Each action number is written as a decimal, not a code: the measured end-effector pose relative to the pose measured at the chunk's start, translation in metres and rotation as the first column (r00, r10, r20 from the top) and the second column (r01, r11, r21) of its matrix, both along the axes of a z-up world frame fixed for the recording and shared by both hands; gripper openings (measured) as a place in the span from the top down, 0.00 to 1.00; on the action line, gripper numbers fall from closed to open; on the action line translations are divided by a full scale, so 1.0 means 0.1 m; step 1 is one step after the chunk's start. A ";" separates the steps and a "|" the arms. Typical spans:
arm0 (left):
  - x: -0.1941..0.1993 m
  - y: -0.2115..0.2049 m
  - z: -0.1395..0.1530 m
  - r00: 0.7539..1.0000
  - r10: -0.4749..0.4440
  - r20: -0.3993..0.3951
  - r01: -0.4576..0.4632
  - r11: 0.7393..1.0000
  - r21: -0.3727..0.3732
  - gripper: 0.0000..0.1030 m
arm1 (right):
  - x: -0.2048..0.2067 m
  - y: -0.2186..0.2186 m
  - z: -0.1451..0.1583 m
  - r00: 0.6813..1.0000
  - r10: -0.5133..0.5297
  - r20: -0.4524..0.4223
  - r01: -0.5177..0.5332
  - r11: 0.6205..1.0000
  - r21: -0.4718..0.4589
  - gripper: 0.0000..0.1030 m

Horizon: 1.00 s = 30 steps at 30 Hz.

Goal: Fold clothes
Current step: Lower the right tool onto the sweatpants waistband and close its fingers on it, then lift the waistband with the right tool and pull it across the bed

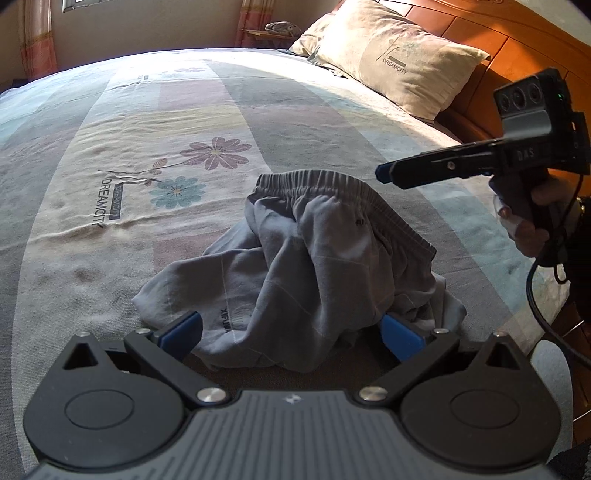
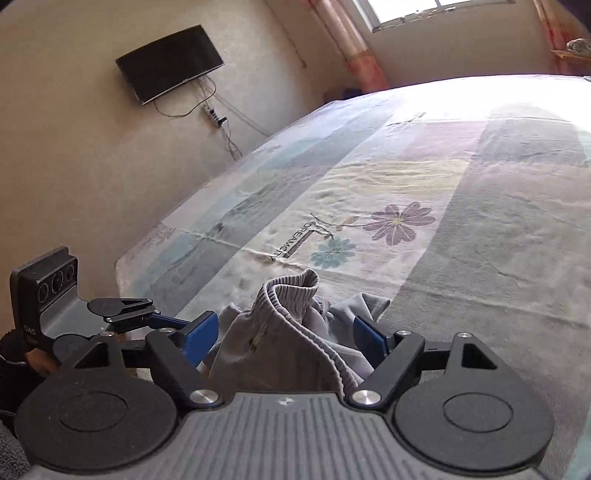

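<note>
Grey shorts [image 1: 306, 258] lie crumpled in a heap on the bed, elastic waistband [image 1: 314, 182] on the far side and a printed leg hem nearest me. My left gripper [image 1: 291, 334] is low at the near hem, its blue pads [image 1: 184, 330] spread wide with the cloth between them, not pinched. My right gripper [image 1: 386, 173], held by a hand [image 1: 535, 225], hovers beside the waistband's right end. In the right wrist view the waistband [image 2: 291, 291] bunches up between the right gripper's [image 2: 285, 338] parted pads [image 2: 201, 334], which do not press on it. The left gripper [image 2: 166, 322] shows at lower left.
The bed [image 1: 110, 155] has a pastel flowered sheet. A pillow [image 1: 399, 55] and wooden headboard [image 1: 491, 48] are at the right. A cable [image 1: 535, 295] hangs from the right gripper. A wall television [image 2: 170, 62], curtains and a window [image 2: 406, 11] lie beyond the bed.
</note>
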<state>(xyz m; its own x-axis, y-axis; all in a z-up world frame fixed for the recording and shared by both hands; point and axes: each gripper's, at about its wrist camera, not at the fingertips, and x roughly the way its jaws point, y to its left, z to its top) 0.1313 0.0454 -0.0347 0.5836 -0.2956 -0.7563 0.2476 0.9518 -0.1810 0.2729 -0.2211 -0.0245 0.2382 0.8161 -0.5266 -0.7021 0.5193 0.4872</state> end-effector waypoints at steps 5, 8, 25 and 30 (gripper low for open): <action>-0.07 0.10 -0.06 1.000 0.023 -0.020 -0.023 1.000 0.005 0.01 | 0.21 0.42 -0.14 0.973 0.214 -0.086 -0.221 0.972 -0.082 0.24; -0.09 0.14 -0.08 0.999 0.030 -0.013 -0.030 1.000 0.002 0.01 | 0.09 0.58 -0.15 0.932 0.339 -0.126 -0.356 0.924 -0.143 0.24; -0.16 0.30 -0.33 0.998 0.044 -0.054 -0.045 0.998 -0.033 0.00 | 0.30 0.72 -0.42 0.912 0.318 -0.258 -0.366 0.916 -0.167 0.51; -0.17 0.26 -0.31 0.999 0.033 -0.040 -0.035 0.998 -0.043 0.01 | 0.08 0.48 -0.12 0.936 0.292 -0.194 -0.325 0.931 -0.167 0.65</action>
<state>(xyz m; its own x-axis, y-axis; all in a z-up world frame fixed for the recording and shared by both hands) 0.1139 0.0714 -0.0656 0.5636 -0.3098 -0.7657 0.2073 0.9504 -0.2320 0.2806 -0.1730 -0.0366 -0.1121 0.7133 -0.6918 -0.7620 0.3852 0.5206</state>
